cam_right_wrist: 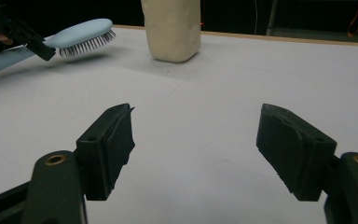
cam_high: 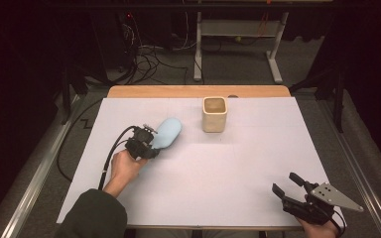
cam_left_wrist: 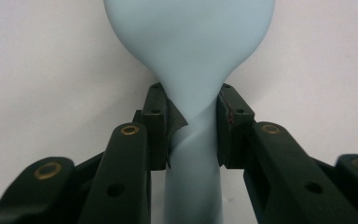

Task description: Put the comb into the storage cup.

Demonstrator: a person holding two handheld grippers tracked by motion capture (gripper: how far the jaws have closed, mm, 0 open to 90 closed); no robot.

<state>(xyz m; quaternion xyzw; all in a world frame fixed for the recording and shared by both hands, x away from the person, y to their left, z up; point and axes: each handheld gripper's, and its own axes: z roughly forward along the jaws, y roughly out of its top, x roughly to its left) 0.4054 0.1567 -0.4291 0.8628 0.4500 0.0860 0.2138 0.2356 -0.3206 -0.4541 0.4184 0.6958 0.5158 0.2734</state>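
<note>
Left tool (cam_high: 149, 144) grips hairbrush (cam_high: 167, 132); cup (cam_high: 214, 114) near; right tool (cam_high: 291, 186) open.

High overhead, two close jaw-level views

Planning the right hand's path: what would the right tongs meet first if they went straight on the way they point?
Probably bare white table at first; the right tongs stand open, and the cream square ceramic cup lies farther off, left of their line. Depth is unclear.
</note>
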